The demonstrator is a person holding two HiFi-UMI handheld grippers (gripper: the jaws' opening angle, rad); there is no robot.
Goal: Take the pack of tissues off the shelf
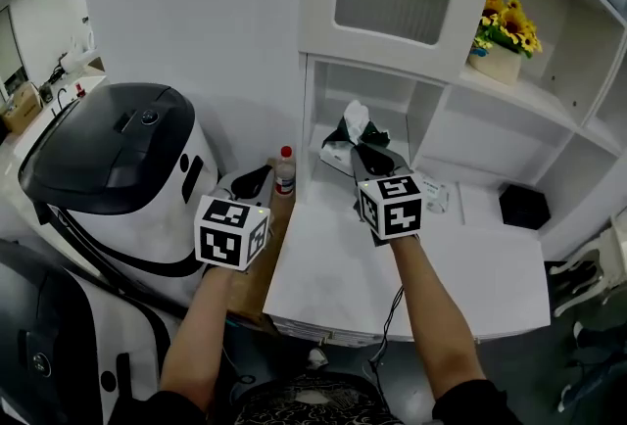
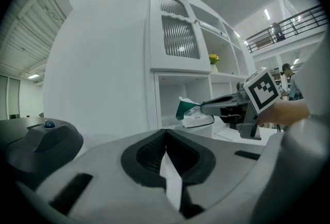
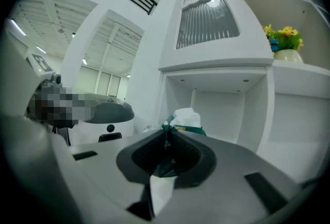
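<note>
While the left claw (image 2: 165, 139) sits closed, the right claw (image 3: 166, 136) grips the tissue pack (image 3: 186, 118)

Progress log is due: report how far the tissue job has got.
Done: the right tool is shut on the green wrapper of the pack of tissues. In hand: the pack is at the mouth of the lower compartment of the shelf, not clear of it. Left: draw it out. The left tool is shut, empty, off to the side.
</note>
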